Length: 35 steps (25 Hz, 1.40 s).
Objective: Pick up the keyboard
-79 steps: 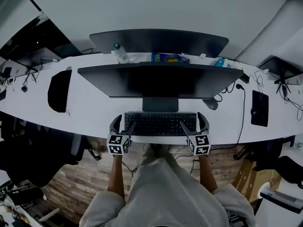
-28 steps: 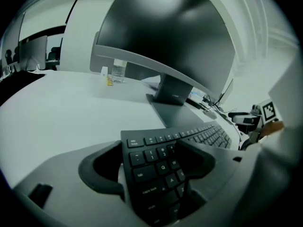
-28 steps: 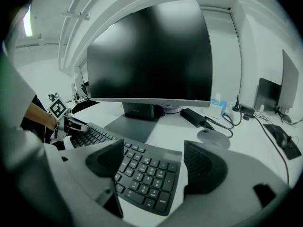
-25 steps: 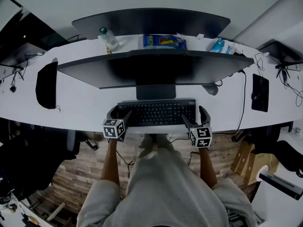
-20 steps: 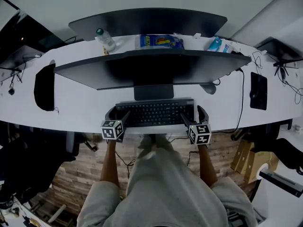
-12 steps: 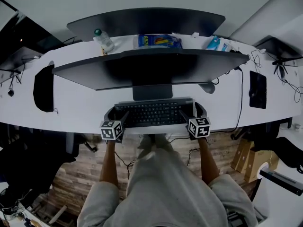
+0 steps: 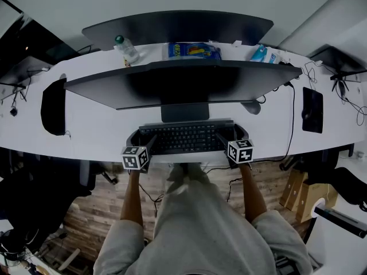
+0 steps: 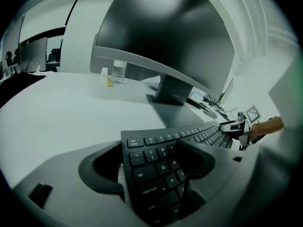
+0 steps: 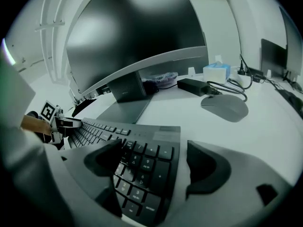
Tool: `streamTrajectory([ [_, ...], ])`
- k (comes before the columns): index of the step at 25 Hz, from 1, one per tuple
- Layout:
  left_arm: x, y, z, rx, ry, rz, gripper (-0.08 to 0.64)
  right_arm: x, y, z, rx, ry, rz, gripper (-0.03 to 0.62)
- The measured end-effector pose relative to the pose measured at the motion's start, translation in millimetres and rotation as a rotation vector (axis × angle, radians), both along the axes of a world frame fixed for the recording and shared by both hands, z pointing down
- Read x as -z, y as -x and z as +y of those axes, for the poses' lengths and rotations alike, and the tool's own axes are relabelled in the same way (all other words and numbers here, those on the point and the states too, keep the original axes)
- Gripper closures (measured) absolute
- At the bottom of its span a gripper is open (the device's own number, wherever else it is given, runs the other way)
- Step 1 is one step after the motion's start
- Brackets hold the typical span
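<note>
A black keyboard (image 7: 186,137) lies flat on the white desk (image 7: 103,130) in front of the monitor stand. My left gripper (image 7: 143,139) straddles its left end: one finger (image 8: 102,169) stands outside the edge with a sliver of desk showing, the other finger (image 8: 194,160) hangs over the keys. My right gripper (image 7: 232,136) straddles the right end and its jaws are opening. Its outer finger (image 9: 208,167) is off the keyboard's (image 9: 147,160) edge and its inner finger (image 9: 106,162) is above the number keys. Neither gripper's pads press on the keyboard.
A wide monitor (image 7: 183,85) on a stand (image 7: 184,112) rises just behind the keyboard. A mouse (image 7: 250,107) with its cable lies at the right. A bottle (image 7: 126,47), a blue packet (image 7: 194,50) and a tissue box (image 7: 262,53) stand at the back. The desk's front edge runs under both grippers.
My right gripper has come down and slid in over the keyboard's right end, rolling a little. The left gripper has kept still.
</note>
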<state>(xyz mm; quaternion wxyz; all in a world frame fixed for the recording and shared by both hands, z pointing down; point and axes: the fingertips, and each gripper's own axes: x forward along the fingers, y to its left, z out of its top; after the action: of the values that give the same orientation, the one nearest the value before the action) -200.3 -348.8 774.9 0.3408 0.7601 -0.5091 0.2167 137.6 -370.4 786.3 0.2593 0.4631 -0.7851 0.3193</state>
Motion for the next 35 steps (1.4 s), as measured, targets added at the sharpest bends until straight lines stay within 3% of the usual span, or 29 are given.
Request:
streamTrajectory([
  [6,0.2,-0.4,0.7,0.0,-0.001,-0.002,0.225,0.3,2.0,0.7,-0.003,-0.003,-0.004,0.173],
  [8,0.5,-0.5,0.4,0.001,-0.001,-0.004,0.225,1.1,4.9,1.5,0.005,0.01,-0.016,0.222],
  [22,0.6,-0.6,0.4,0.01,-0.003,-0.011,0.225,0.1,4.0,1.0,-0.028,0.04,-0.006,0.218],
  [35,9.2,1.5,0.4,0.017,-0.023,-0.014,0.225,12.4,4.8,3.6,-0.042,-0.003,0.005,0.218],
])
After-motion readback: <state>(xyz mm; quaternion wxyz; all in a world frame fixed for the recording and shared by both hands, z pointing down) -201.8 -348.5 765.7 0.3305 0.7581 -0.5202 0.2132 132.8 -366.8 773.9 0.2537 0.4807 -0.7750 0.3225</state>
